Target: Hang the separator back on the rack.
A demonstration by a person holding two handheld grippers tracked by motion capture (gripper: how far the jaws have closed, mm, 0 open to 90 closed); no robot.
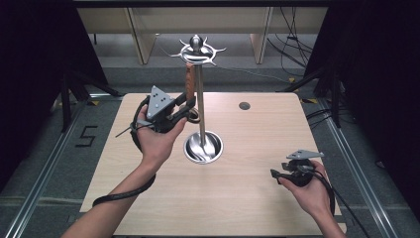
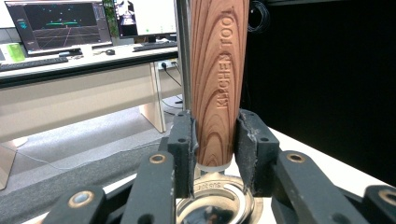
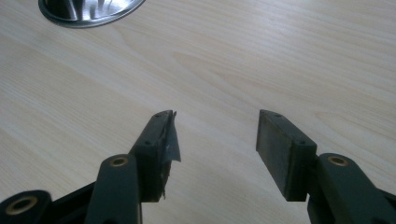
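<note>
A steel utensil stand (image 1: 199,84) rises from a round base (image 1: 203,147) at the table's middle, with a ring of hooks (image 1: 197,49) on top. A kitchen tool with a wooden handle (image 2: 218,79) marked "KITCHEN TOOL" hangs upright beside the pole (image 2: 183,51). My left gripper (image 2: 215,140) is shut on the handle's lower end, just above its steel head (image 2: 215,201). In the high view the left gripper (image 1: 182,110) sits left of the pole, with the handle (image 1: 189,82) above it. My right gripper (image 3: 215,140) stands open over bare wood, also seen in the high view (image 1: 276,174) at the front right.
The light wooden table (image 1: 237,193) has a small dark round hole (image 1: 244,105) at its back right. The edge of the stand's base (image 3: 88,11) lies ahead of the right gripper. Black curtains flank the table, and cables lie on the floor behind.
</note>
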